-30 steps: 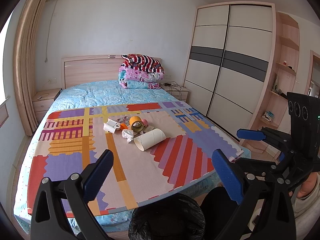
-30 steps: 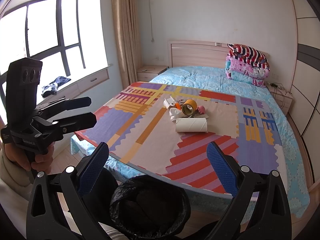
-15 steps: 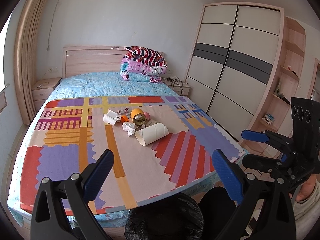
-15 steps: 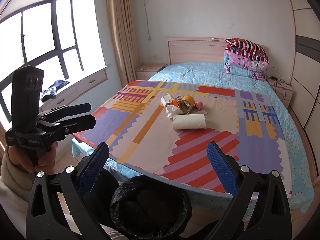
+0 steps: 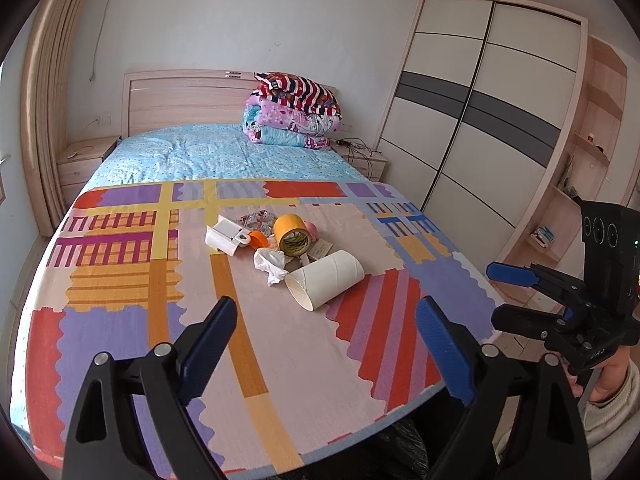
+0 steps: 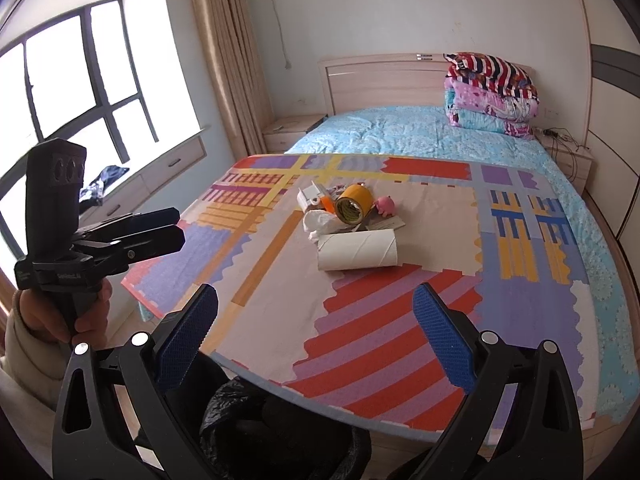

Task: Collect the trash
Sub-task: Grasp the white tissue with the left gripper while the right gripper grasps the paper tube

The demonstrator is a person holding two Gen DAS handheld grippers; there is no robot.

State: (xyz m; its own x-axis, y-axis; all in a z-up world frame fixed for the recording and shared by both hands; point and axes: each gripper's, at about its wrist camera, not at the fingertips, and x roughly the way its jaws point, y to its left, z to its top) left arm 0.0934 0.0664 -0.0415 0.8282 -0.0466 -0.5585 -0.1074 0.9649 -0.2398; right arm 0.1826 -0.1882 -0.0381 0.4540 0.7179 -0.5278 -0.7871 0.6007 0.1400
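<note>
A pile of trash lies on the patterned mat (image 5: 280, 344) on the bed: a white cardboard tube (image 5: 326, 278) (image 6: 360, 255), a crumpled tissue (image 5: 271, 263) (image 6: 320, 222), a yellow tape roll (image 5: 292, 235) (image 6: 352, 209), a white box (image 5: 225, 235) (image 6: 310, 196), an orange piece (image 5: 258, 239) and a pink toy (image 6: 385, 205). My left gripper (image 5: 324, 332) is open and empty, short of the pile. My right gripper (image 6: 316, 324) is open and empty, also short of it. A bin with a black bag (image 6: 276, 436) (image 5: 400, 452) stands at the bed's foot, under both grippers.
Folded quilts (image 5: 294, 114) are stacked at the headboard. A wardrobe (image 5: 480, 128) and open shelves (image 5: 580, 168) line the right wall. Nightstands (image 5: 80, 160) flank the bed. A window bench (image 6: 160, 168) and curtain (image 6: 232, 56) are on the left.
Both grippers have moved forward over the bed's foot toward the trash pile, which looks larger. Both stay open. The bin has slipped lower in both views.
</note>
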